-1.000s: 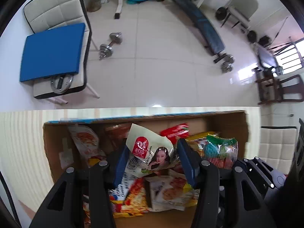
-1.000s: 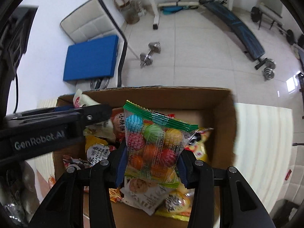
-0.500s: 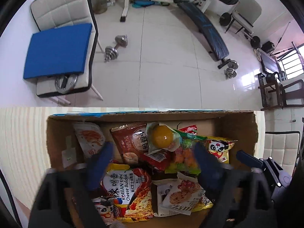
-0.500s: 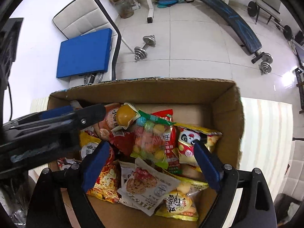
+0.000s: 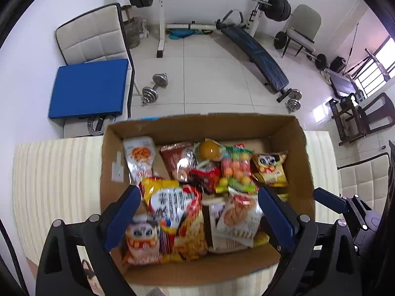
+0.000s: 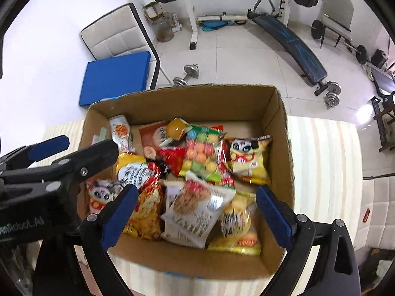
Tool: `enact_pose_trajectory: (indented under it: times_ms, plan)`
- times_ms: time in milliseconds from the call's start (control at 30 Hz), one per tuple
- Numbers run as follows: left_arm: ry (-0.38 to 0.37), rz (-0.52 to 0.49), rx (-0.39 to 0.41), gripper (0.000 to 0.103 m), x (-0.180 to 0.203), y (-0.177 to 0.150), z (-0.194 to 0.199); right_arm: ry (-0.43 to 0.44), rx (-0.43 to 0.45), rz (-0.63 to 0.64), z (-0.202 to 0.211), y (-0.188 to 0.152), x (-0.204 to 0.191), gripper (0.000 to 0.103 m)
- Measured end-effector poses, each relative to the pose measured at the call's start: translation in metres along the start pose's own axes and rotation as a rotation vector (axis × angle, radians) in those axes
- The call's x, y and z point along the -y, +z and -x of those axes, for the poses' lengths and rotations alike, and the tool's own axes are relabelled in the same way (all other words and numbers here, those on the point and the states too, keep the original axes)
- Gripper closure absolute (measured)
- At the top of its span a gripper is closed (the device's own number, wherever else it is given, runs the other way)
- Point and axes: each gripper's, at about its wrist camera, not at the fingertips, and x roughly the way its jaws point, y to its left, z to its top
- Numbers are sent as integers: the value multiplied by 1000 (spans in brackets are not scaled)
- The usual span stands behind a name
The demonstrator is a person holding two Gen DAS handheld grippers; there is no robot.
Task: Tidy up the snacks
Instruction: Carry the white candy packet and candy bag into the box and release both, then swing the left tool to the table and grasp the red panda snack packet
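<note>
An open cardboard box [image 5: 305, 162] [image 6: 286, 148] on the striped table holds several snack packs. A clear bag of coloured candy balls [image 5: 235, 170] [image 6: 201, 153] lies in the middle, beside a yellow jelly cup [image 5: 209, 149] [image 6: 175, 127] and a panda pack [image 5: 270, 167] [image 6: 246, 157]. My left gripper [image 5: 200, 212] is open and empty above the box's near half. My right gripper [image 6: 196, 212] is open and empty above the box. The left gripper also shows at the left of the right wrist view [image 6: 56, 162].
The table carries a cream striped cloth [image 5: 54, 185] [image 6: 323, 162]. Beyond its far edge are a white chair with a blue cushion [image 5: 88, 88], dumbbells [image 5: 154, 87] and a weight bench [image 5: 256, 54] on the tiled floor.
Both grippers opened and let go: the left dropped a white snack pack, the right dropped the candy-ball bag into the box. Both have since lifted up and back from the box.
</note>
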Motion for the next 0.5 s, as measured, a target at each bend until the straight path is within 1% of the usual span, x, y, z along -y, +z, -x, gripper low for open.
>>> enact_pose_trajectory:
  times_ms: [133, 300, 400, 467, 500]
  plan:
    - [3, 13, 37, 6, -5, -25, 22, -23, 43, -12, 23, -23, -7, 5]
    - [27, 32, 107, 6, -15, -60, 55, -14, 99, -39, 52, -57, -15, 5]
    - [65, 44, 136, 5, -24, -84, 68, 30, 123, -69, 63, -78, -17, 5]
    - [94, 67, 153, 5, -35, -105, 75, 31, 121, -73, 63, -90, -21, 5]
    - [107, 89, 148, 5, -41, -112, 77, 33, 111, -74, 60, -97, -23, 5]
